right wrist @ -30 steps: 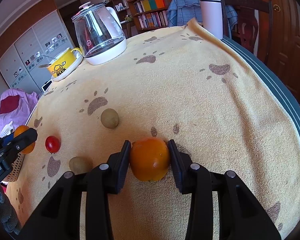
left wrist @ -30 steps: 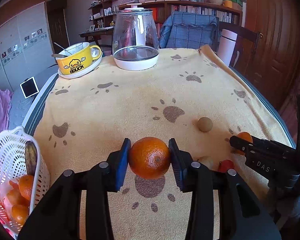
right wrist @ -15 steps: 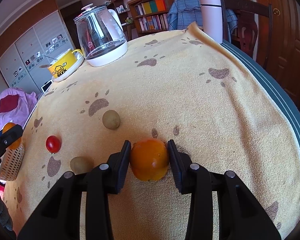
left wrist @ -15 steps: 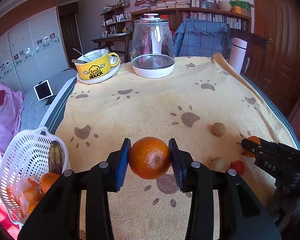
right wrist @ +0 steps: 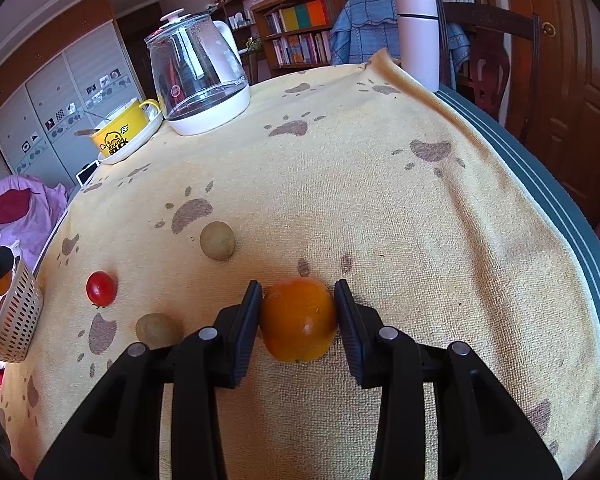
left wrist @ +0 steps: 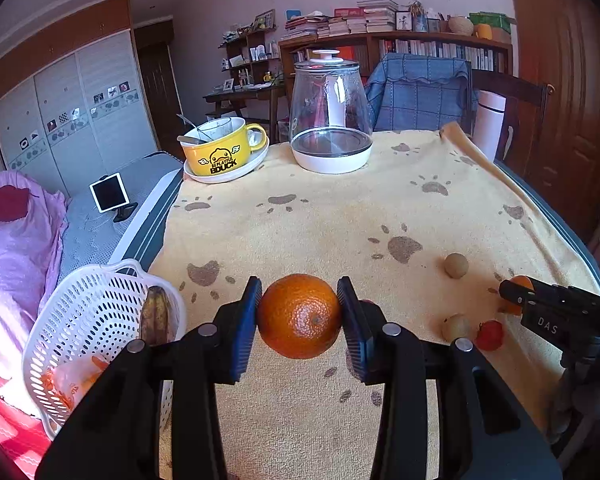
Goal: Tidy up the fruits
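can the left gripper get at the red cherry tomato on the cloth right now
Probably not yet. The left gripper is full: its fingers clamp an orange. The cherry tomato lies uncovered on the cloth.

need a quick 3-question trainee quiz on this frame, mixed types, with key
1. True or false: the left gripper holds the orange clear of the white basket.
2. How many small loose fruits lie on the yellow towel in the right wrist view? A) one B) three C) five
3. Fill in: the right gripper is shut on the ____ fruit.

Key: 1 true; 2 B; 3 orange-yellow
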Available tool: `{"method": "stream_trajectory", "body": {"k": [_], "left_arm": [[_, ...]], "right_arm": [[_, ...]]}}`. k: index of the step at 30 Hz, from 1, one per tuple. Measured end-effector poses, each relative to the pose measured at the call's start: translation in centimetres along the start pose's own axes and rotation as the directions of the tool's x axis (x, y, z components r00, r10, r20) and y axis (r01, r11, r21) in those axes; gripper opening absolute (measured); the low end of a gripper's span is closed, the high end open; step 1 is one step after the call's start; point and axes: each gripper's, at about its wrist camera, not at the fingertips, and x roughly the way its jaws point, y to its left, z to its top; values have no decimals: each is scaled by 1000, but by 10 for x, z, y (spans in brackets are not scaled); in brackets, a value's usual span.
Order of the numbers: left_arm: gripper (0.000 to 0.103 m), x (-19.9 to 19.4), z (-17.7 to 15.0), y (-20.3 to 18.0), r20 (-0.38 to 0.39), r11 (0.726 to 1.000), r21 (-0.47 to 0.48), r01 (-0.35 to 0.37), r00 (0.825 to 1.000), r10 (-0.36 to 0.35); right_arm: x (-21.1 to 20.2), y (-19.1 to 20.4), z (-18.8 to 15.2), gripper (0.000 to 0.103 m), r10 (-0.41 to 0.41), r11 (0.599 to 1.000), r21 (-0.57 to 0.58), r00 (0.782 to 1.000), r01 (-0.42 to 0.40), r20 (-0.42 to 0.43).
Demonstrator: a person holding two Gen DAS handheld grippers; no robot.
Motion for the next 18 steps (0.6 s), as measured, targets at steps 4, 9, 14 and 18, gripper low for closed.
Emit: {"method": "stream_trajectory", "body": {"k": [4, 9, 14, 18], "left_arm": [[40, -8, -2, 8, 17, 1000, 0, -26, 1000, 26], [40, -15, -4, 18, 34, 999, -9, -54, 998, 54], [40, -20, -7, 24, 48, 998, -17, -67, 997, 68], [40, -24, -9, 29, 58, 996, -22, -84, 995, 85]], "right_arm": [[-2, -2, 1, 38, 1, 1000, 14, 1000, 0, -4], [-13, -1, 3, 38, 3, 1000, 27, 1000, -4, 17], [-24, 7, 3, 38, 12, 1000, 18, 999, -12, 32], [-30, 18, 4, 38, 28, 1000, -1, 999, -28, 42]]}}
